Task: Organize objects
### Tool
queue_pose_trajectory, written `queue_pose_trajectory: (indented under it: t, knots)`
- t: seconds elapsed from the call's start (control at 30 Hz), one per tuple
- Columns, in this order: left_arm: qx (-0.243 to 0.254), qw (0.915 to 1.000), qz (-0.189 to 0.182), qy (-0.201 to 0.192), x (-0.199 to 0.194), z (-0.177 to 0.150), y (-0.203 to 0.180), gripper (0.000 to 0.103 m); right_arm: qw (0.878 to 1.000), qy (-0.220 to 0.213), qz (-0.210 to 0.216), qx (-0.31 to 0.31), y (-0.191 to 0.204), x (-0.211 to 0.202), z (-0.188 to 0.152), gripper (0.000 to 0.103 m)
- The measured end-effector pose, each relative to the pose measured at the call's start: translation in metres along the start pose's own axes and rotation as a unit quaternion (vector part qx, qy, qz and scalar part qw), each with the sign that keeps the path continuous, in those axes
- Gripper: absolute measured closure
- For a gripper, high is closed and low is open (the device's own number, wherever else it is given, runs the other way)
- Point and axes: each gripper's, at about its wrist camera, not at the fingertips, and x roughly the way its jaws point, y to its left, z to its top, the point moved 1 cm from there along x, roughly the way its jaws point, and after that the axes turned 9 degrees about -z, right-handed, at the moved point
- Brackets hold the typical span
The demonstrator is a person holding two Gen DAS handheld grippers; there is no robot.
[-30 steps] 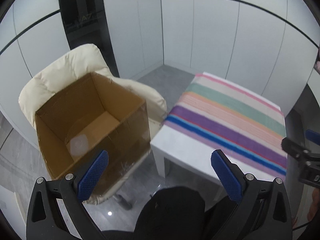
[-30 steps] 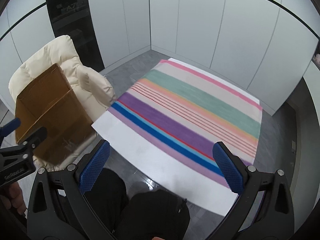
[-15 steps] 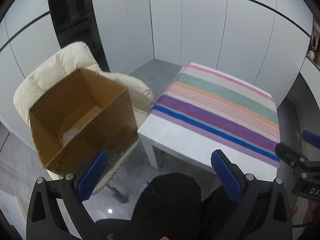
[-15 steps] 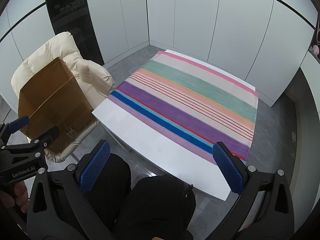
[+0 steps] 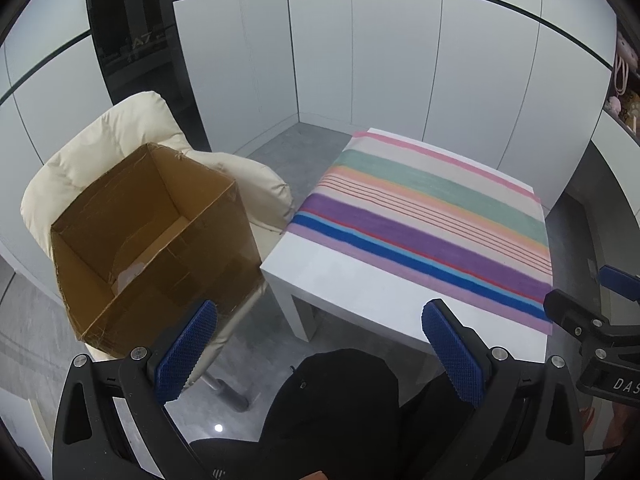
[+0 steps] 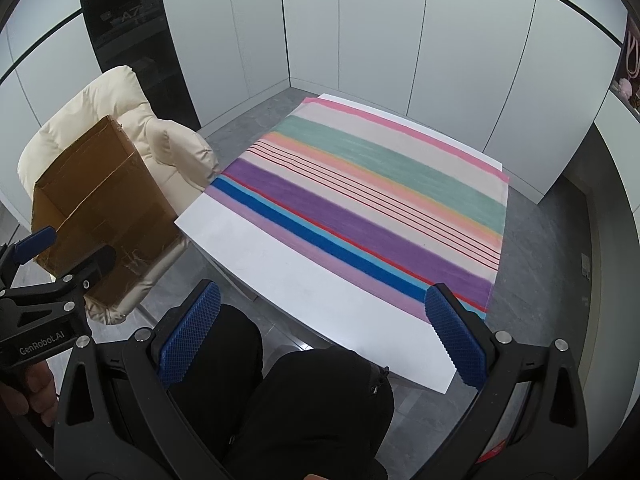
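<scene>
An open brown cardboard box (image 5: 160, 240) sits on a cream padded chair (image 5: 104, 148) left of the table; a pale round thing lies at its bottom. The box also shows in the right wrist view (image 6: 104, 216). A white table (image 5: 360, 300) carries a striped cloth (image 5: 432, 216), seen too in the right wrist view (image 6: 360, 208). My left gripper (image 5: 320, 352) is open and empty, held high in front of the table and box. My right gripper (image 6: 320, 336) is open and empty above my lap at the table's near edge.
White panelled walls close the corner behind the table. A dark glass cabinet (image 5: 132, 52) stands behind the chair. My black-trousered knees (image 6: 312, 392) are below the grippers. Shelves with soft toys (image 5: 624, 92) are at the far right. The floor is grey tile.
Both grippers have pulled back and risen, so box, chair and table look smaller and farther. The jaws stayed open and empty.
</scene>
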Motion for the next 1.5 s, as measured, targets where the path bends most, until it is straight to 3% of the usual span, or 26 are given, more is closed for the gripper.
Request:
queue_pose_trajectory:
  t: [1.5]
  knots:
    - [0.016,0.9997,-0.012,-0.013,-0.007,-0.001,-0.011,0.000,1.000,-0.003,-0.002,-0.002,0.000,-0.001,0.001,0.000]
